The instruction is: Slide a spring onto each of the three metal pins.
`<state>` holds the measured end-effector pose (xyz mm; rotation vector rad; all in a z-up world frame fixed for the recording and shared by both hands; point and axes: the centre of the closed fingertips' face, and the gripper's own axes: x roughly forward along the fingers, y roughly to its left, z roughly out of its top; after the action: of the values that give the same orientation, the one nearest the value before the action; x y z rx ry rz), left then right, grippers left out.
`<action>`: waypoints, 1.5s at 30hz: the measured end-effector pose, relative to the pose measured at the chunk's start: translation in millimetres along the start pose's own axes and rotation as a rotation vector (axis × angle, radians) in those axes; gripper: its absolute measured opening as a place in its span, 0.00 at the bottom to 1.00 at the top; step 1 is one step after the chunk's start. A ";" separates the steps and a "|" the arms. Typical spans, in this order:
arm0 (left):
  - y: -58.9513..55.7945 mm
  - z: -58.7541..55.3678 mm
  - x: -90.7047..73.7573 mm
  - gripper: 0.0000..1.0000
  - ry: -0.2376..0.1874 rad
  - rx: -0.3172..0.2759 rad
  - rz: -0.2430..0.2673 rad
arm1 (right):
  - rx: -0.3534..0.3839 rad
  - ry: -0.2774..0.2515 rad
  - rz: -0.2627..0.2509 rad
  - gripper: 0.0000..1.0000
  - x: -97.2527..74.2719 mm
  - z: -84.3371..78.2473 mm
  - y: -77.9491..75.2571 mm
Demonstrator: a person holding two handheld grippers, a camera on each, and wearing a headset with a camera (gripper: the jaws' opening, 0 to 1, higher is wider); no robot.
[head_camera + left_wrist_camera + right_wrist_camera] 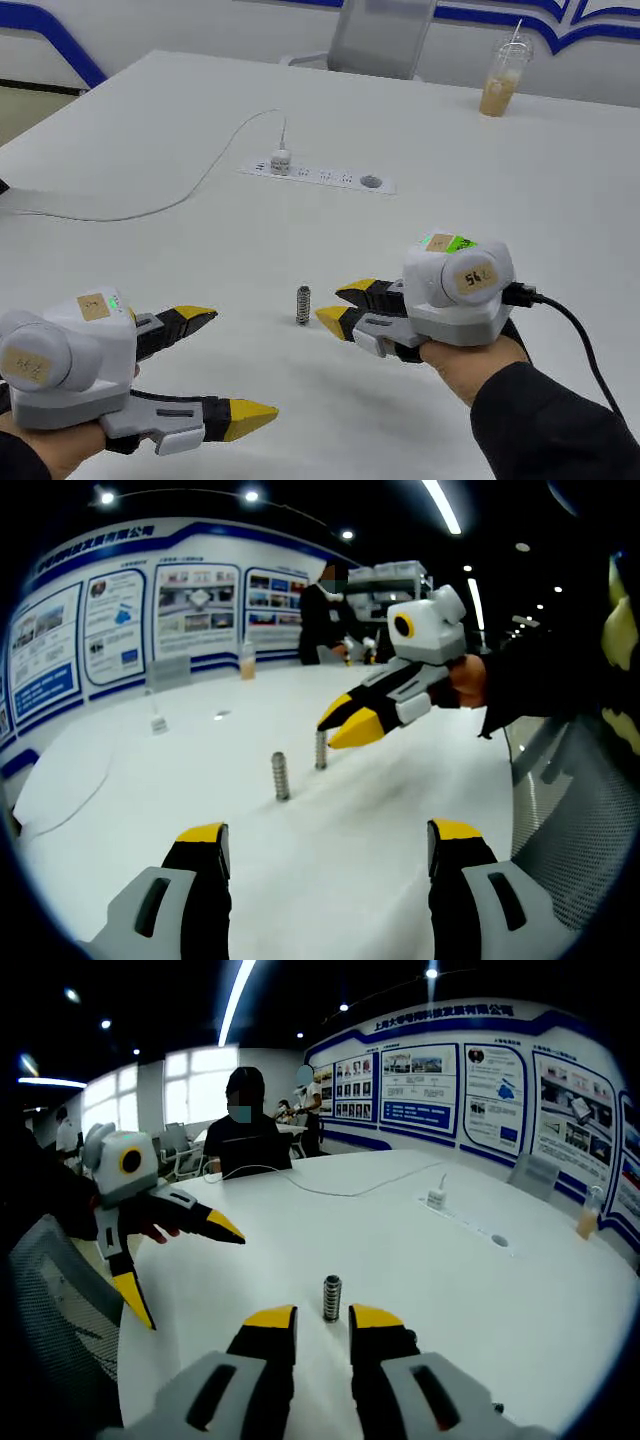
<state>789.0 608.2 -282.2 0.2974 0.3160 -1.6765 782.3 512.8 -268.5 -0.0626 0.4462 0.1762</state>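
**A:** Head view first. What are the tools holding?

**B:** Nothing I can see. The left gripper has its jaws spread wide and bare. The right gripper has its jaws drawn close, with a narrow gap between the yellow tips. A pin stands upright on the table just ahead of those tips, with a spring coiled round it.

**A:** Are they touching?

**B:** Apart, as far as I can tell.

**A:** And the left gripper view?

**B:** Its own jaws stand far apart with nothing between them. Ahead of them are two upright pieces, both coil-wrapped: a nearer pin and a farther pin. The right gripper comes in from the right of that view, and its tips hang just above and beside the farther one.

**A:** Right gripper view?

**B:** A pin stands straight ahead, just beyond the slit between its tips, and it has a spring on it. Nothing sits in the slit. The left gripper is off to its left, well apart, with its jaws gaping.

**A:** So which step is this?

**B:** My reading is that two pins are dressed, and the right gripper is at one of them with the spring seated. Whether the third is done I cannot tell.

**A:** Next move?

**B:** Probably ease the right gripper back without knocking the pin. Any remaining spring wants a light pinch by its side. Its bore then has to line up over the pin's top before it slides down.
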 end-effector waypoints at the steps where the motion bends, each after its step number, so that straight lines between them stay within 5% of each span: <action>1: -0.4 0.5 -0.1 0.83 0.000 0.001 0.000 | 0.001 -0.001 -0.004 0.22 -3.2 -0.4 -1.3; 21: -0.2 2.8 0.8 0.83 -0.003 0.005 -0.004 | 0.007 0.013 -0.060 0.24 -55.0 -23.8 -15.6; 45: -4.6 3.0 6.0 0.83 0.003 0.011 -0.025 | 0.063 0.010 -0.174 0.32 -111.8 -61.7 -58.7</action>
<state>783.7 602.1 -281.5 0.3047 0.3141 -1.7030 667.7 431.6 -274.2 -0.0406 0.4532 -0.0092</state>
